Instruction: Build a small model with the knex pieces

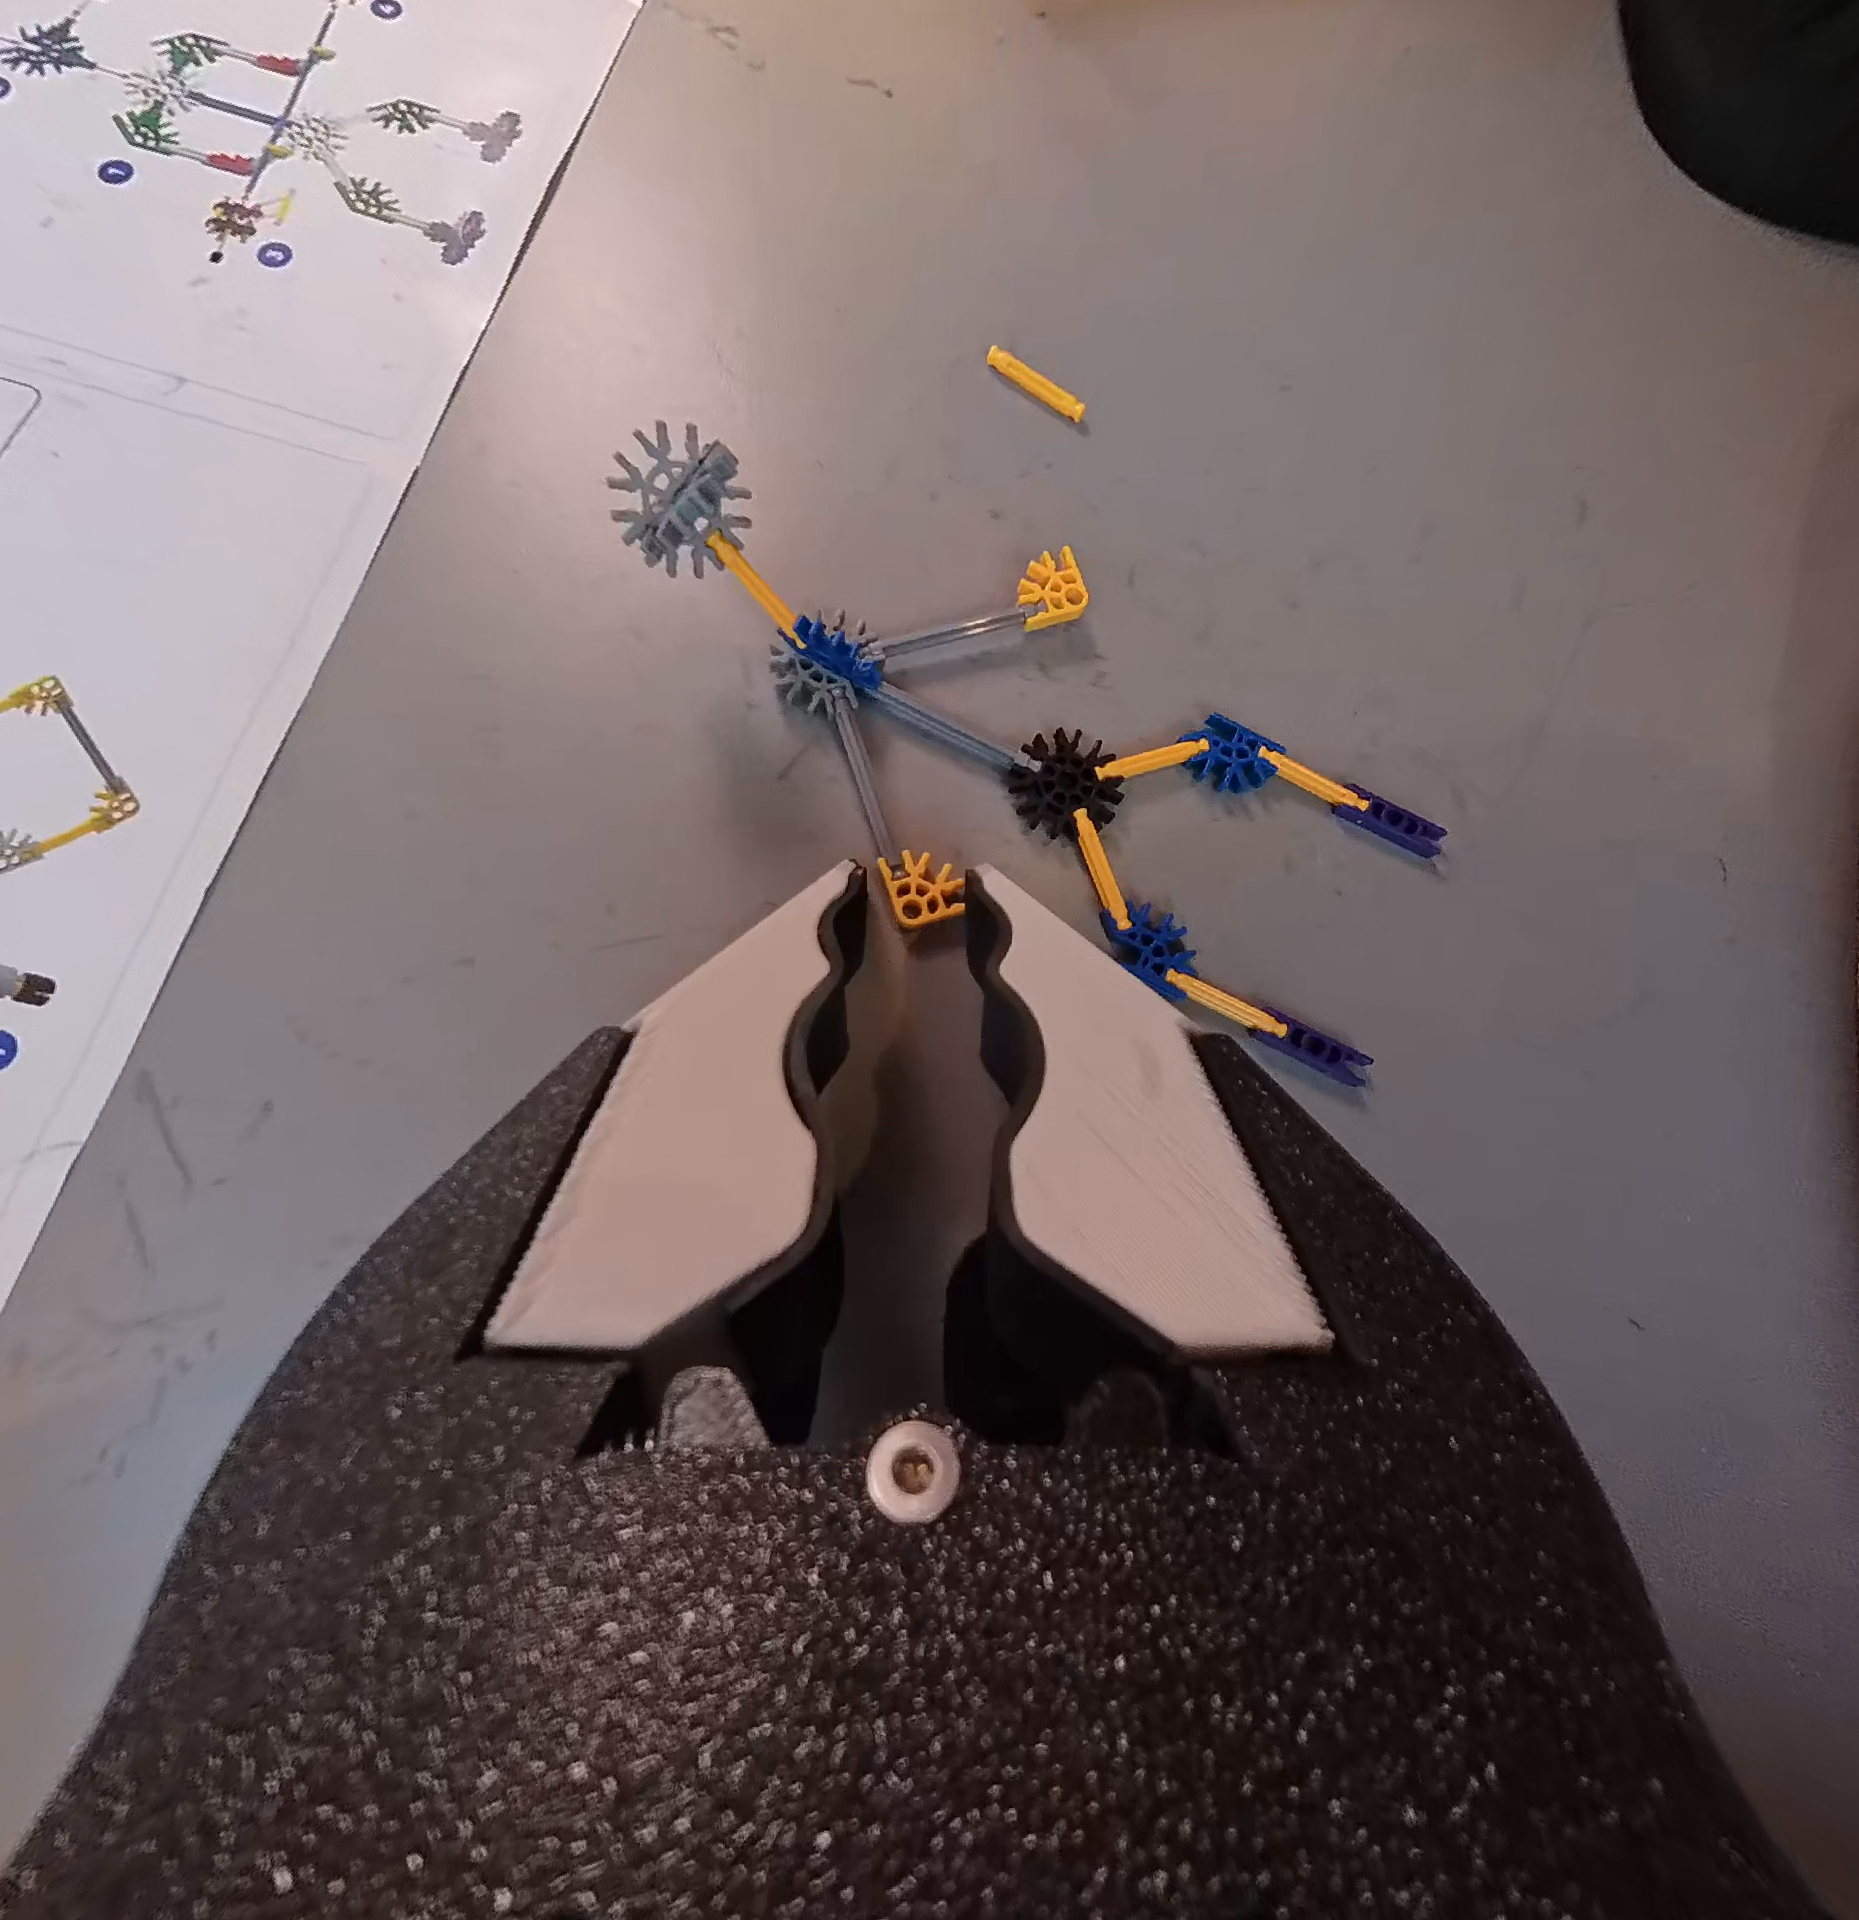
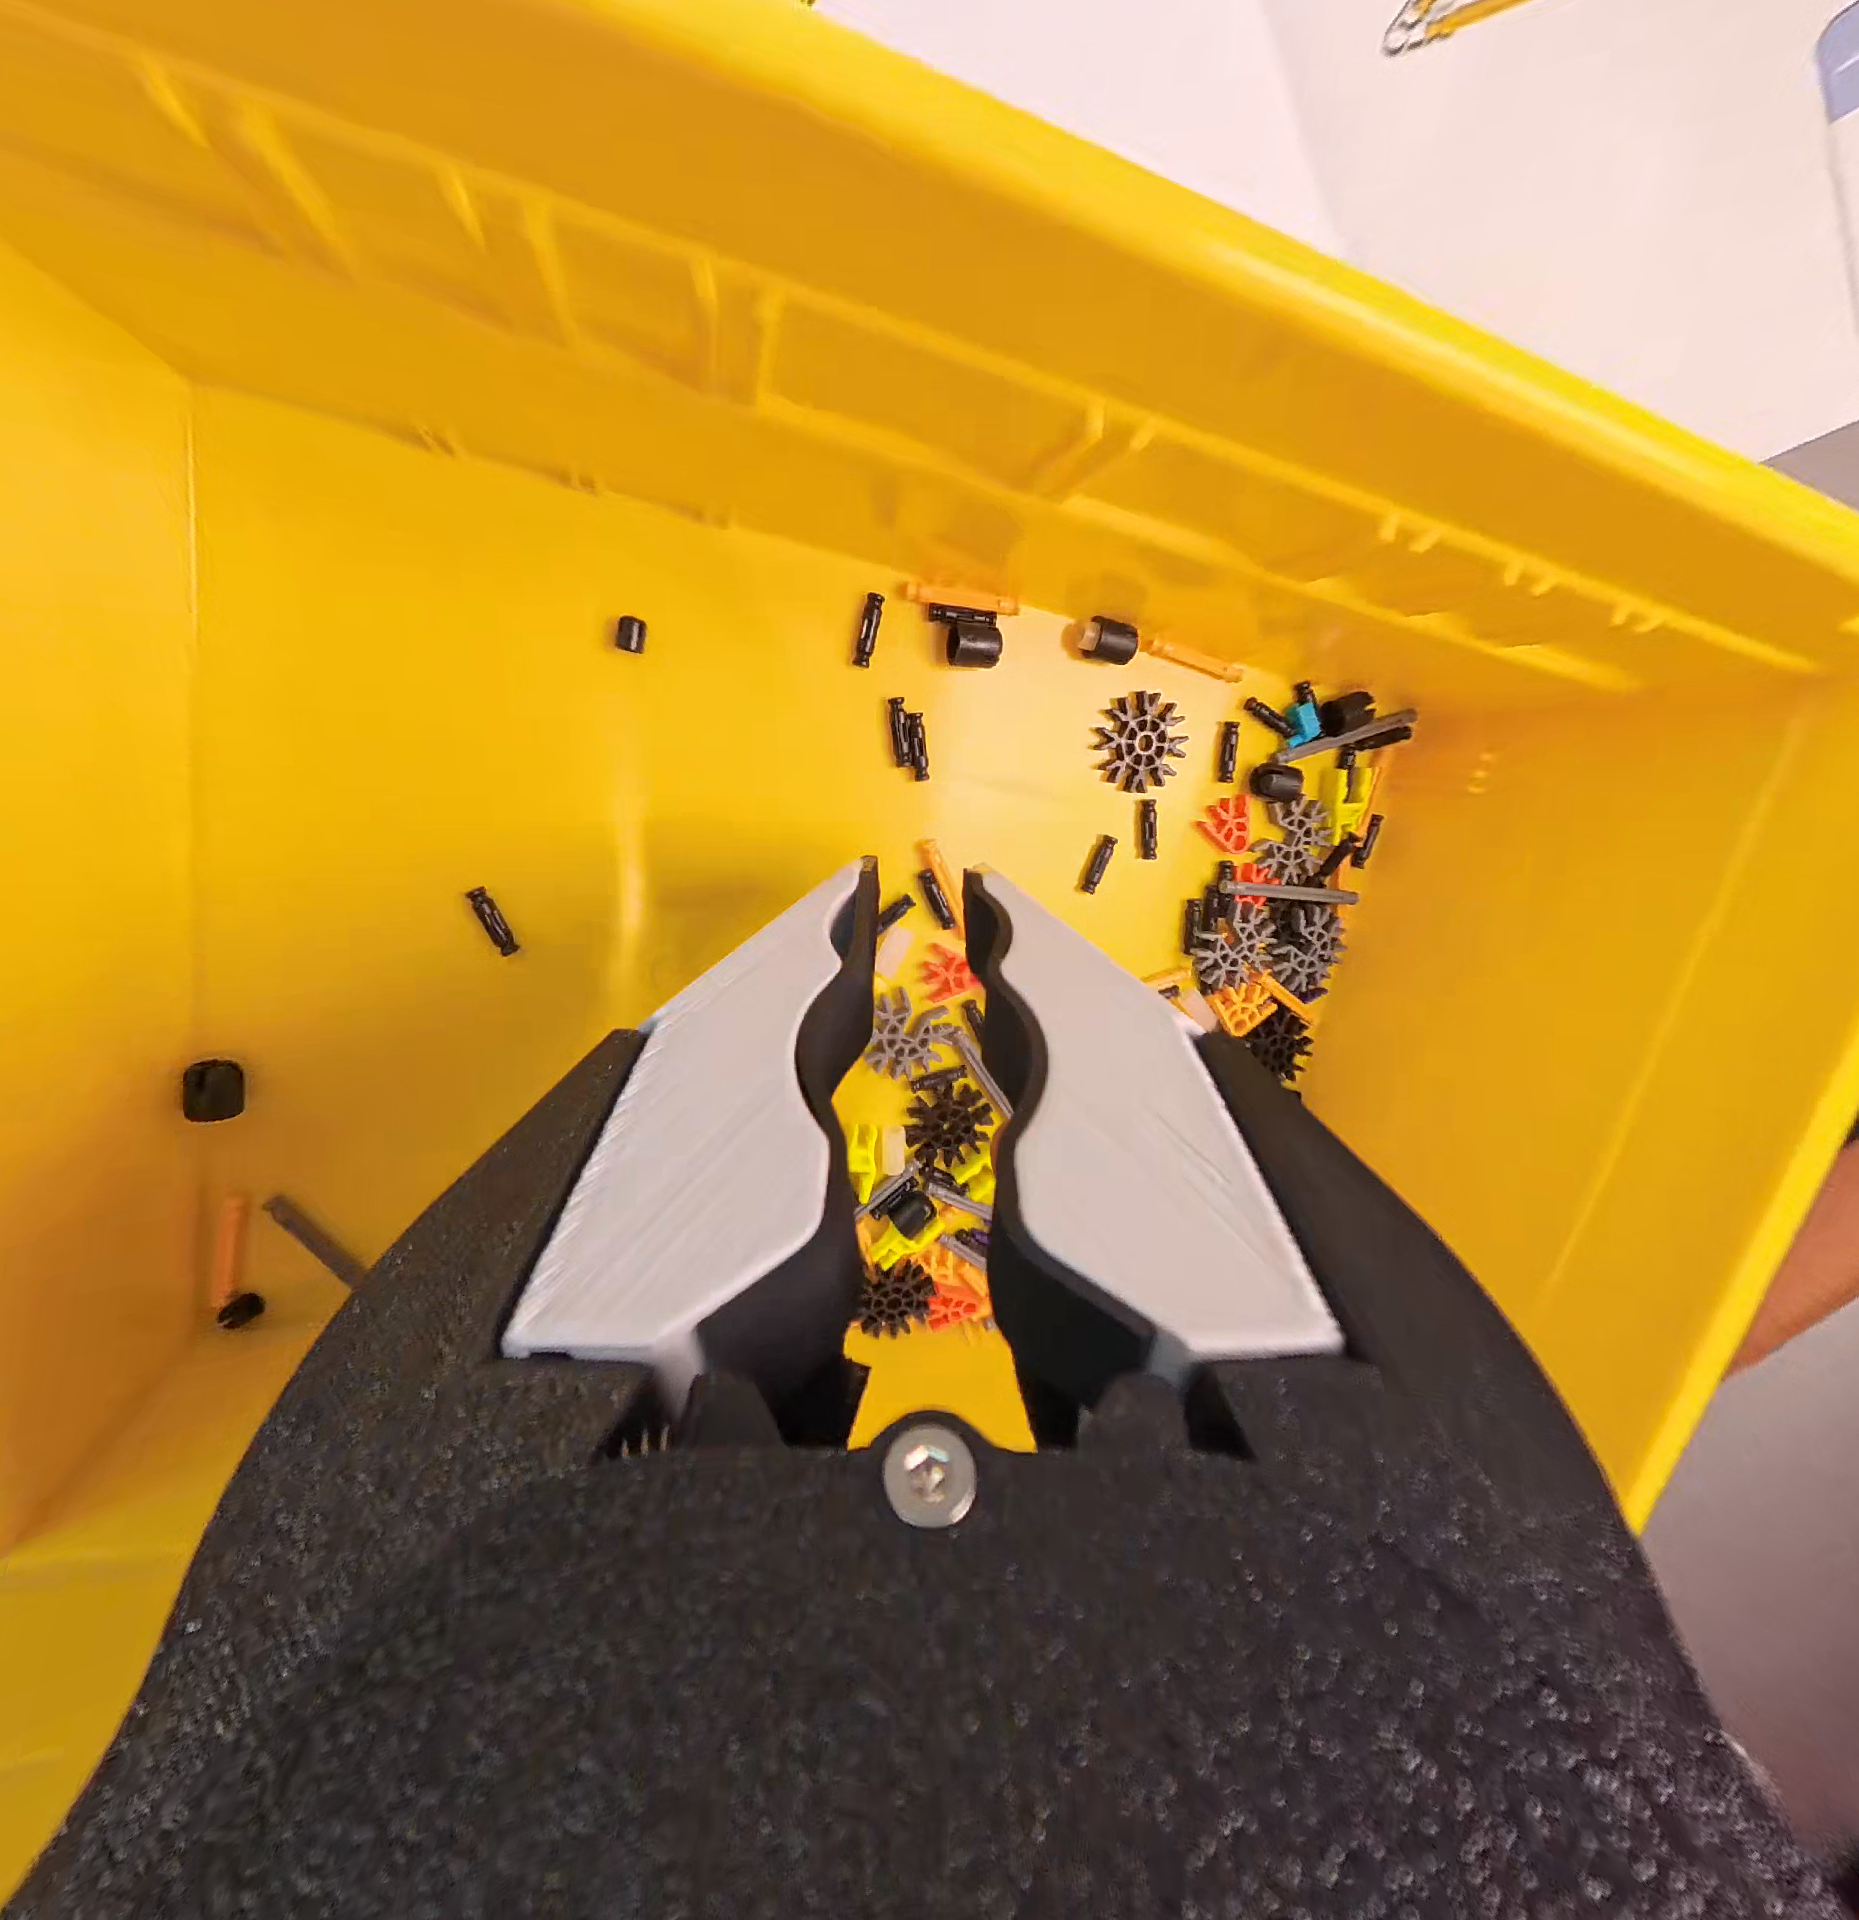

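Left claw (image 1: 914,894) is clamped on the yellow connector (image 1: 920,891) at the near end of the rod figure (image 1: 1008,727), pinning it flat on the counter (image 1: 1424,416), while the right claw (image 2: 920,883), tips apart and empty, hovers over loose parts (image 2: 1257,914) inside the yellow bin (image 2: 489,623).

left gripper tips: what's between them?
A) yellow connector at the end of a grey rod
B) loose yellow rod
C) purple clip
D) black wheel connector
A: the yellow connector sits between the left gripper tips, on a grey rod of the model.
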A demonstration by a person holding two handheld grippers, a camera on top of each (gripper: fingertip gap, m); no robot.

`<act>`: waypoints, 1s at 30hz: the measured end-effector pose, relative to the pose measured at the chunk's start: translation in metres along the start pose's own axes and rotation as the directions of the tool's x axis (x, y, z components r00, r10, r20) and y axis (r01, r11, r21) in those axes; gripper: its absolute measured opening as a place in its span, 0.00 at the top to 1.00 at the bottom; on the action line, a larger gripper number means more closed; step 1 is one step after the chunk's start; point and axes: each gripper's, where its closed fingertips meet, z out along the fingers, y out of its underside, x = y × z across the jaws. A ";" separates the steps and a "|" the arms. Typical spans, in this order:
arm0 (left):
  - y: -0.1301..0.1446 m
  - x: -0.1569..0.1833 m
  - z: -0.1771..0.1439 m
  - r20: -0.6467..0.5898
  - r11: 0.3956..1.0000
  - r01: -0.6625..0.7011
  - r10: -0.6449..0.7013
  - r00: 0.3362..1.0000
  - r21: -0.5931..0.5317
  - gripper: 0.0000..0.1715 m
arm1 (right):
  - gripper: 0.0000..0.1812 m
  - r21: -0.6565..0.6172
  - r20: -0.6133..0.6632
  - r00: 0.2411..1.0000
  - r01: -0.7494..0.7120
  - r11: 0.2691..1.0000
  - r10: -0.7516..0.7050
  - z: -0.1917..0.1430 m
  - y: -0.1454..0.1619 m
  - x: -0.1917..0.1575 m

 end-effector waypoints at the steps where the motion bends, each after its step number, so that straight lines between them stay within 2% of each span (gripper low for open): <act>1: 0.000 -0.001 0.000 0.001 1.000 0.005 -0.005 1.000 0.004 0.90 | 0.92 -0.012 0.019 1.000 -0.005 1.000 0.005 0.005 0.001 0.001; 9: -0.001 -0.002 0.001 0.000 1.000 0.013 -0.013 1.000 0.019 0.91 | 0.97 -0.108 0.097 0.995 -0.003 0.994 0.013 0.026 0.013 0.004; 13: -0.002 -0.003 0.002 0.003 1.000 0.010 -0.010 1.000 0.020 0.91 | 0.98 -0.096 0.112 0.993 -0.014 0.995 0.025 0.027 0.012 0.002; 16: -0.002 -0.002 0.002 0.004 1.000 0.009 -0.010 1.000 0.020 0.91 | 0.97 -0.076 0.202 0.978 -0.037 0.996 0.051 0.024 0.006 -0.011; 21: -0.002 -0.002 0.002 0.003 1.000 0.010 -0.010 1.000 0.020 0.91 | 0.95 -0.039 0.214 0.972 -0.088 0.995 0.095 0.019 -0.003 -0.004; 30: -0.002 -0.002 0.002 0.002 1.000 0.010 -0.010 1.000 0.022 0.91 | 0.96 -0.085 0.215 0.975 -0.047 0.995 0.064 0.025 0.008 -0.009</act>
